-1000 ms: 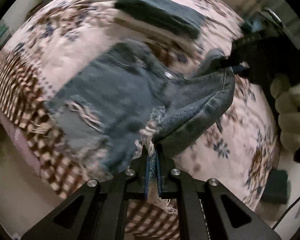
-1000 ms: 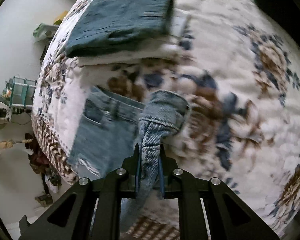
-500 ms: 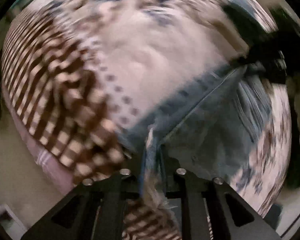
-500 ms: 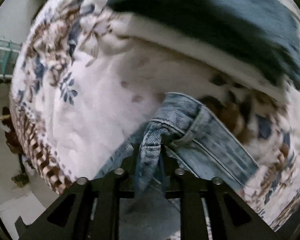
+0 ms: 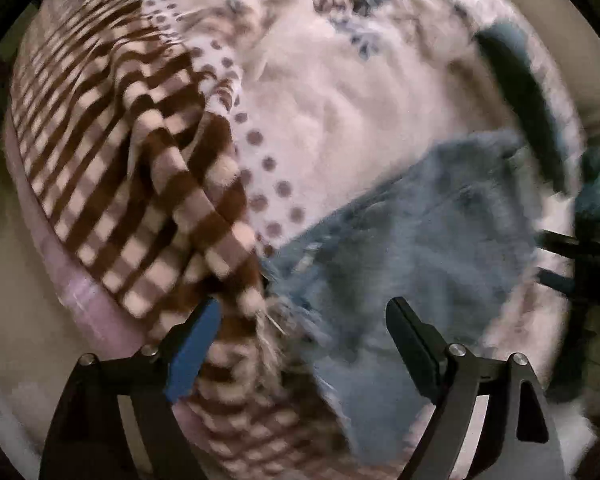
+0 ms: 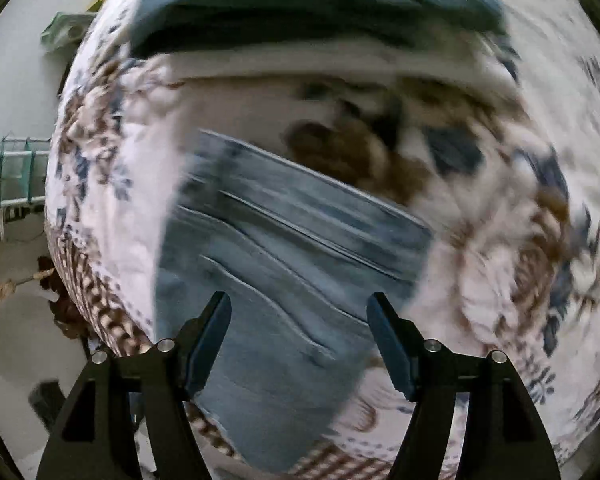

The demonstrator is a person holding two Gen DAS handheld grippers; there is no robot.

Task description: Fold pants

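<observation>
Left gripper [image 5: 303, 322], jaws spread wide apart and holding nothing, above the frayed hem of the denim pants [image 5: 412, 248]. The pants lie flat on the bed [image 5: 340, 120], which is covered by a floral blanket with a brown checked border [image 5: 148, 184]; the frayed hem rests at the edge of that border, near the side of the bed. At the right edge of the left wrist view, the dark tips of the other tool show beside the pants, blurred.

Right gripper [image 6: 299, 316], jaws likewise wide apart and empty, directly over the pants [image 6: 284, 264]. The denim here lies as a folded panel with diagonal seams and creases, its lower end reaching toward the checked border. Beyond it, farther up the bed [image 6: 500, 280], a dark teal folded garment [image 6: 312, 4] sits on top of a white folded layer [image 6: 300, 64], apart from the pants. A green rack [image 6: 16, 172] stands on the floor at left. Both views are motion-blurred.
</observation>
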